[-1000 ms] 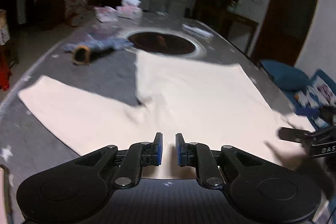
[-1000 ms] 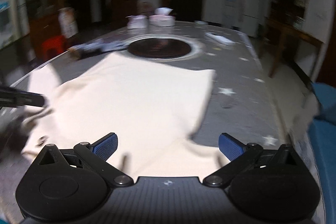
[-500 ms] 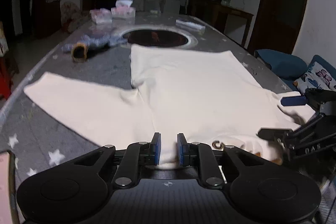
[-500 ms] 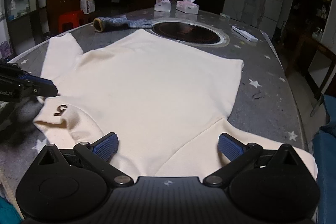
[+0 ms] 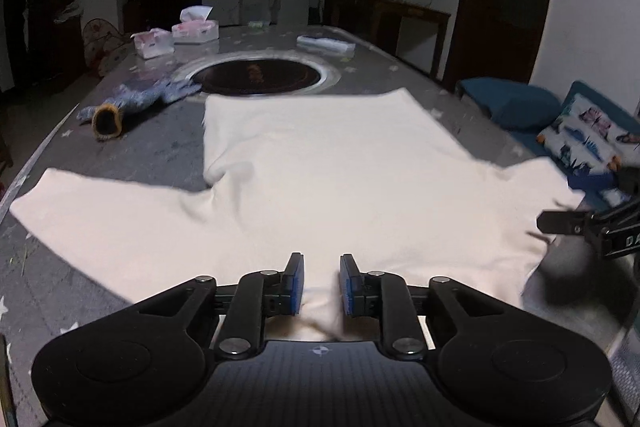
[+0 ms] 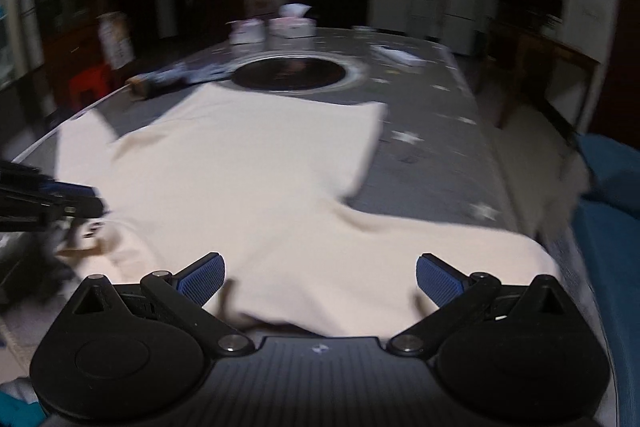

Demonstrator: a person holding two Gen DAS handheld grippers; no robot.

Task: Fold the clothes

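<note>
A cream long-sleeved shirt [image 5: 320, 179] lies spread flat on the grey star-patterned table [image 5: 160, 155], hem toward the far side and one sleeve [image 5: 100, 211] stretched left. My left gripper [image 5: 320, 285] is at the shirt's near edge, shut on a bunched fold of the fabric. In the right wrist view the same shirt [image 6: 248, 163] fills the middle, with its other sleeve [image 6: 460, 247] running right. My right gripper [image 6: 320, 277] hovers open over that sleeve's near edge, nothing between its fingers. Each gripper shows at the other view's edge: the right gripper [image 5: 560, 223] and the left gripper [image 6: 80, 203].
A round dark hotplate [image 5: 260, 77] is set into the table beyond the hem. A blue-grey knitted garment [image 5: 136, 103] lies at the far left. Tissue boxes [image 5: 176, 35] and a flat white pack [image 5: 326, 45] sit at the back. Blue cushions [image 5: 516, 103] are off the right edge.
The shirt has been pulled flatter and its printed collar patch no longer shows in the left view. The right gripper has swung, blurring its view. Both jaws keep their earlier width.
</note>
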